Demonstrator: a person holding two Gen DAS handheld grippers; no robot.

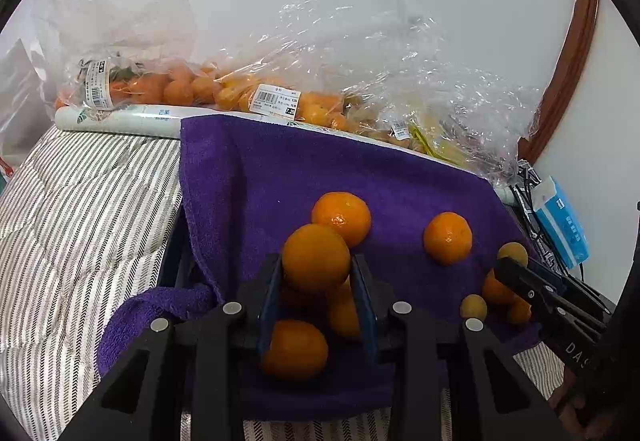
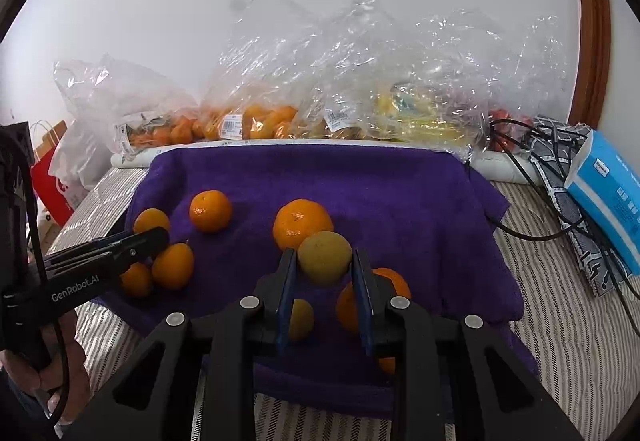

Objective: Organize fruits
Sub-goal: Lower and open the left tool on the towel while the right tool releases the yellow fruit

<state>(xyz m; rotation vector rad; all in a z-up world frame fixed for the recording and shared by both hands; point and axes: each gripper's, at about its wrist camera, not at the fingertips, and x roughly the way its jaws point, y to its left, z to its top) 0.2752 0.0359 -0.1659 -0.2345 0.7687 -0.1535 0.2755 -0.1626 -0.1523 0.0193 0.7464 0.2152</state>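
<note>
While both fruits are clamped at the fingertips, we have each one lifted just above the purple towel (image 1: 248, 177). Our left gripper (image 1: 316, 265) is clenched on an orange mandarin (image 1: 316, 257), pinched between its blue pads near the tips. Our right gripper (image 2: 325, 261) grasps a duller yellow-green fruit (image 2: 325, 258) in the same way.

Just beyond the left gripper's tips lies another mandarin (image 1: 342, 217), touching or nearly touching the held one in this view, and below the gripper, between its fingers, we see more small orange fruits on the towel. Off to its right sits a lone mandarin (image 1: 448, 237). Ahead of the right gripper rests a big mandarin (image 2: 300, 221); to its left a cluster of small orange fruits (image 2: 172, 265) lies under the other gripper.

We judge the step in hand to be sorting by kind: orange ones to one group, yellowish ones to another. To do it well, we should keep the squeeze gentle, since the skin is soft and round fruit can pop out of a tip grasp. We should lower each fruit until it touches the towel before letting go, choosing a spot apart from loose neighbours so nothing gets nudged and rolls toward the towel's front edge.

Farther ahead, clear plastic bags of fruit (image 2: 260, 121) lean along the wall, and the towel lies on a striped bedcover (image 1: 80, 201).
</note>
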